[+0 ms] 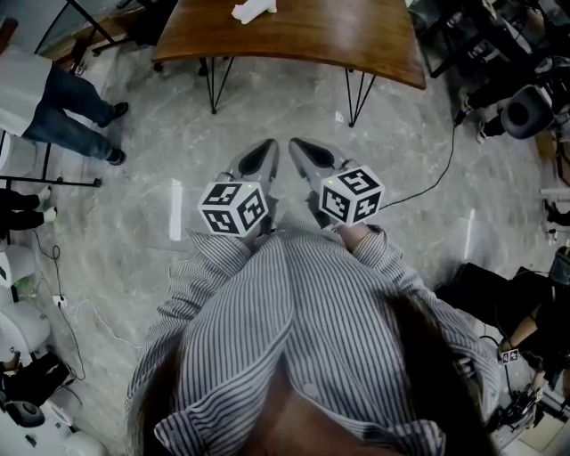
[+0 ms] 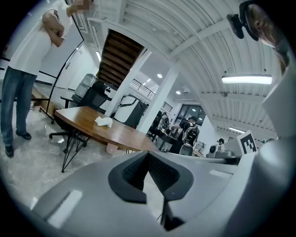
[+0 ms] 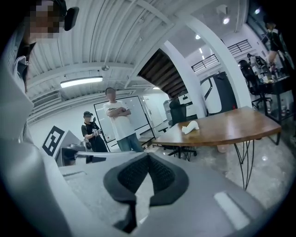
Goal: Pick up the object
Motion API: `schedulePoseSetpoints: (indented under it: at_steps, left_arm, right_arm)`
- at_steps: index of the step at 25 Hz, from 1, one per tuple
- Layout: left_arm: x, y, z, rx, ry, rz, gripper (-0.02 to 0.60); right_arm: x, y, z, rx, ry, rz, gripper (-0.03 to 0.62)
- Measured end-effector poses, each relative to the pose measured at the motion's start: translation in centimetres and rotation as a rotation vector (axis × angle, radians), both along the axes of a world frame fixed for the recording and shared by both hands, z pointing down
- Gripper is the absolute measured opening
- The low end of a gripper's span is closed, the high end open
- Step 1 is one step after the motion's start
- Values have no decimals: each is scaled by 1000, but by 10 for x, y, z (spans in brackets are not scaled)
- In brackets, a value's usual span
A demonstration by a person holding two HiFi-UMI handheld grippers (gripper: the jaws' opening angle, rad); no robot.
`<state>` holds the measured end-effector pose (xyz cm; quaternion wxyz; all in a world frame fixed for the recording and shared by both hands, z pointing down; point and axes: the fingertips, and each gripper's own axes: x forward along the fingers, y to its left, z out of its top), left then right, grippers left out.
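Bright overhead lighting, fisheye edges, glossy floor (image 1: 134, 223)

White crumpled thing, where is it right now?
The white crumpled thing lies on the wooden table, at the head view's top edge, slightly left of centre.

One curved brown wooden table (image 1: 356, 36) on black hairpin legs carries one crumpled white object (image 1: 254, 11). There are two grey two-jaw grippers, the left gripper (image 1: 270, 144) and the right gripper (image 1: 297, 144), and each bears one black-and-white marker cube (image 1: 233, 207), two cubes in all. The right gripper view shows two standing people, a person in a white shirt (image 3: 118, 121) and a person in a black cap (image 3: 91, 134).
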<state>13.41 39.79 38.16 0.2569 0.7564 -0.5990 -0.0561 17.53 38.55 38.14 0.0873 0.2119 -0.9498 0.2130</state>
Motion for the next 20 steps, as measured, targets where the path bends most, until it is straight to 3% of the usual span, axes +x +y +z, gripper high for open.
schedulePoseSetpoints:
  at_steps: [15, 20]
  left_arm:
    - [2, -33, 1, 24, 10, -17, 0]
    - [10, -43, 15, -3, 29, -14, 0]
  right_arm:
    - [11, -38, -3, 17, -36, 31, 3]
    - [18, -52, 8, -4, -26, 40, 3]
